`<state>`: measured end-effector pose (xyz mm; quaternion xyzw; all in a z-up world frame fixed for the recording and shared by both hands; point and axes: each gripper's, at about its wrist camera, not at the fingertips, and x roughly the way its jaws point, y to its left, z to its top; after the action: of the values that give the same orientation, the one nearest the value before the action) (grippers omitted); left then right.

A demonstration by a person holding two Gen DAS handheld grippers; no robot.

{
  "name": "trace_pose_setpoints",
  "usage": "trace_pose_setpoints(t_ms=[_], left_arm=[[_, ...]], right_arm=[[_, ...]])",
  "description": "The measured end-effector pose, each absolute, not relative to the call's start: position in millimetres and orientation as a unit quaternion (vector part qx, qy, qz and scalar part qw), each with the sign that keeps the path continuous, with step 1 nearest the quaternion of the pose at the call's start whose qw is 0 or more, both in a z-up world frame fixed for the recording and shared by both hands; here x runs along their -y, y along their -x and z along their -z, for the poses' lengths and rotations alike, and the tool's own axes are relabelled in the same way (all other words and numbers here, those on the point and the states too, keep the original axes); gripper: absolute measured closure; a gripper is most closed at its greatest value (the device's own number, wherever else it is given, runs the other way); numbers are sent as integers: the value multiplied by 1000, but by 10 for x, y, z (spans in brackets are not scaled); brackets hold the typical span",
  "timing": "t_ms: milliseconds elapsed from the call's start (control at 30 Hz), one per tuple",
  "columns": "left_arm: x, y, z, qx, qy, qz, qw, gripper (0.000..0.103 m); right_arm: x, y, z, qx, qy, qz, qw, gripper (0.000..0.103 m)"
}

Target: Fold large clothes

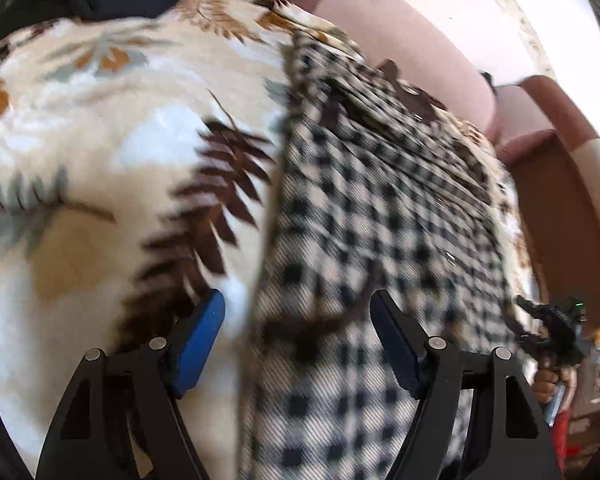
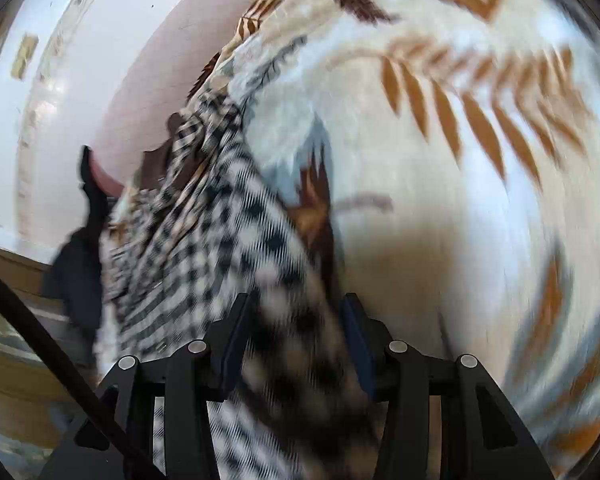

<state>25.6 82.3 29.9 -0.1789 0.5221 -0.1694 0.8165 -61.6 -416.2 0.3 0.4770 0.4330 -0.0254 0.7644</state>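
- Left gripper [image 1: 296,344] stood with its jaws wide apart above the bedding, its blue pads [image 1: 199,344] touching nothing that could be made out; no cloth was pinched between them.
- Beneath and ahead of that gripper lay the checked garment [image 1: 380,208], a black-and-cream cloth stretched in a long band away from the fingers, its near end passing under the gap between them.
- Left of the left gripper spread the leaf-print blanket [image 1: 112,152], cream with brown, orange and grey fronds, and the garment lay on top of it.
- Beyond the garment, up and to the right, was a pink cushioned back [image 1: 412,40], and a brown-and-pink armrest [image 1: 556,184] further right.
- Low at the right edge of the left wrist view, a hand [image 1: 550,384] held the other black tool beside the garment's far edge.
- Right gripper [image 2: 294,332] had its jaws partly apart, with the checked garment [image 2: 228,232] running up through the gap; blur hid whether the pads pressed the cloth, so a grip could not be told.
- Right of that gripper lay the leaf-print blanket [image 2: 440,160]; to its left a dark cloth [image 2: 80,256] hung near the garment's edge.
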Motion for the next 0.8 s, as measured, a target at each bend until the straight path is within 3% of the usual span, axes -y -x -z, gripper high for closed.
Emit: trace_pose_setpoints(t_ms=[233, 367, 633, 800], left_arm=[[-784, 138, -243, -518, 201, 206, 805, 49], [-823, 366, -217, -515, 219, 217, 800, 52], [-774, 632, -207, -500, 217, 210, 812, 51], [-712, 647, -218, -492, 230, 202, 815, 32]], right_arm=[[3905, 1030, 217, -421, -542, -70, 724, 57], [3689, 1217, 250, -425, -533, -104, 725, 57], [3486, 1647, 372, -426, -534, -138, 717, 59], [3335, 1737, 349, -424, -508, -134, 737, 60]])
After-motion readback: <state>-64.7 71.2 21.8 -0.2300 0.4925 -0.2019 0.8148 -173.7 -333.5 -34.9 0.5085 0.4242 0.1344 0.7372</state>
